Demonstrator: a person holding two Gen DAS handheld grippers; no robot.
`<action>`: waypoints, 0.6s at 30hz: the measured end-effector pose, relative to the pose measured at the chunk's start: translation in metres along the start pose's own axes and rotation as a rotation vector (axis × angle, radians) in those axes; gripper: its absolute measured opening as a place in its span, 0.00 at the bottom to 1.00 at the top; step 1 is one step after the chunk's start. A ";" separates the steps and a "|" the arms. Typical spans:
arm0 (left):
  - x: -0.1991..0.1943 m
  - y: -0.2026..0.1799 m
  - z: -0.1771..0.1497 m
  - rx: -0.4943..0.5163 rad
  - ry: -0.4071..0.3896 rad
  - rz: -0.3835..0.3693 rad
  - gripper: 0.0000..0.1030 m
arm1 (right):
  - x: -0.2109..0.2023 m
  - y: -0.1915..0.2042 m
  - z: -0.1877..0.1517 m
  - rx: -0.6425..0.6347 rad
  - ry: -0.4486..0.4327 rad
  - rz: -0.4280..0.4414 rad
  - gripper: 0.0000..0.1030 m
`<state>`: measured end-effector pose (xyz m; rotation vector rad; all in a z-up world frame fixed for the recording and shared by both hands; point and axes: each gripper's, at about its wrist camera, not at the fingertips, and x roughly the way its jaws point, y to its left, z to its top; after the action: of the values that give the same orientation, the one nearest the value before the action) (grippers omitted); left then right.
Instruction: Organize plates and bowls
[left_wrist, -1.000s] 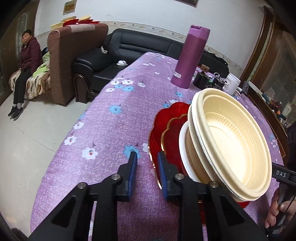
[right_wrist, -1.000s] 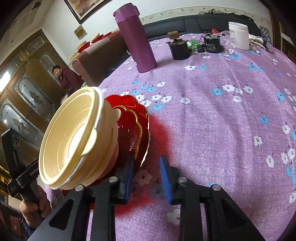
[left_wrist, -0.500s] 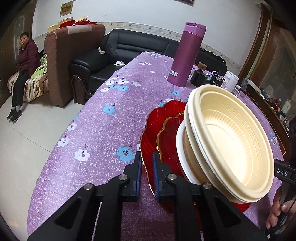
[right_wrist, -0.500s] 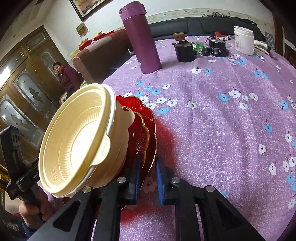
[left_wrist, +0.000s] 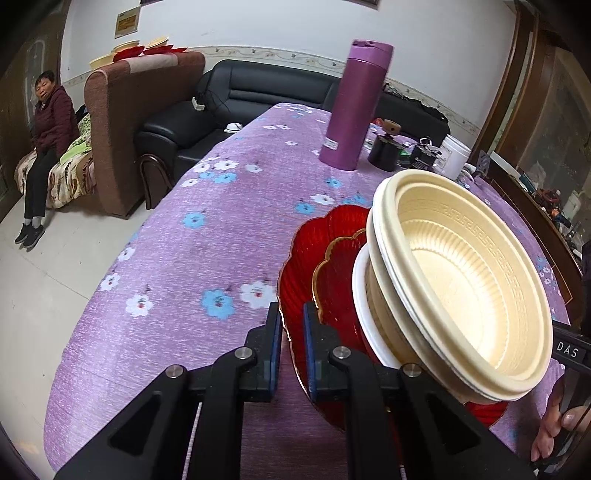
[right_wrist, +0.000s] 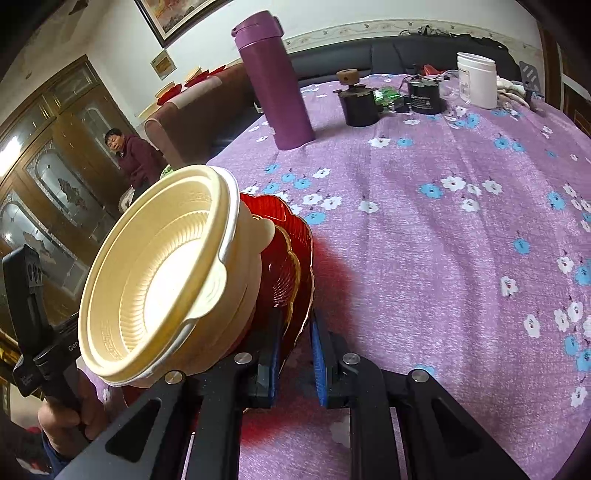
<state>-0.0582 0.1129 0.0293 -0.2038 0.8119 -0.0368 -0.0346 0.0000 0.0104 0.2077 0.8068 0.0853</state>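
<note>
Holding the whole stack by one thin rim on each side is where the risk is now. Your left gripper (left_wrist: 291, 332) is clenched on the edge of the large red plate (left_wrist: 306, 251), and your right gripper (right_wrist: 295, 347) is clamped on the opposite edge of the same plate (right_wrist: 301, 258); its jaws have just been closing, with that rim between them. The plate is tilted steeply, close above the purple tablecloth (left_wrist: 192, 266); whether its lower edge touches the cloth, you cannot tell from these views. On it lean a smaller gold-edged red plate (left_wrist: 332, 273) and the nested cream bowls (left_wrist: 461, 295), and no finger holds these directly.

If you tilt more, or move quickly, the bowls may slide off the plates and fall to the table or the floor. If your two hands pull apart or twist differently, the thin rim could slip out of the pads. The purple bottle (left_wrist: 354, 107) stands well apart, so it is a small danger only.
</note>
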 end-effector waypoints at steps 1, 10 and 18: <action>0.000 -0.005 0.000 0.007 -0.002 0.000 0.09 | -0.003 -0.002 -0.001 0.004 -0.004 -0.002 0.17; 0.007 -0.052 -0.003 0.060 0.016 -0.016 0.09 | -0.030 -0.036 -0.013 0.050 -0.045 -0.035 0.17; 0.025 -0.104 -0.006 0.099 0.045 -0.033 0.10 | -0.058 -0.077 -0.025 0.118 -0.098 -0.086 0.17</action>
<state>-0.0405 0.0072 0.0273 -0.1230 0.8492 -0.1130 -0.0930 -0.0806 0.0181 0.2858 0.7225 -0.0537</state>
